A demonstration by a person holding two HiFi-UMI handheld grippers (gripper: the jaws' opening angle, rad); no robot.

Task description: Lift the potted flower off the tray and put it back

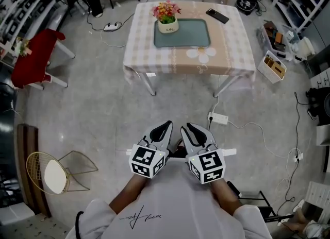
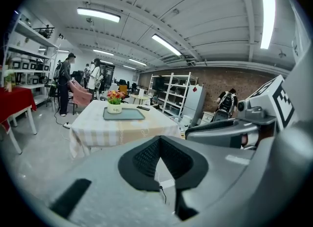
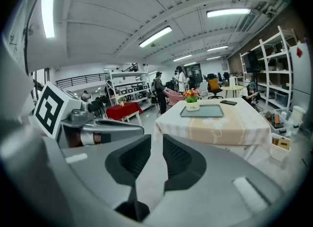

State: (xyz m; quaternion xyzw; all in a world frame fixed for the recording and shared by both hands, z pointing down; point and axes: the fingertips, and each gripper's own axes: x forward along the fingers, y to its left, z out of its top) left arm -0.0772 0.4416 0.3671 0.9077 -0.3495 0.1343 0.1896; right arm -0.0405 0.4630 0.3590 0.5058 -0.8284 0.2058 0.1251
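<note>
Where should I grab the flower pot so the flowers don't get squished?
Probably the white pot, across its round sides, coming in level from the near side. It stands upright on the tray, and the flowers spread above its rim.

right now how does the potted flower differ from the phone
The potted flower stands upright on the far left corner of the tray; the phone lies flat on the table, right of the tray. The potted flower is colourful in a white pot; the phone is dark. Both sit on that table.
</note>
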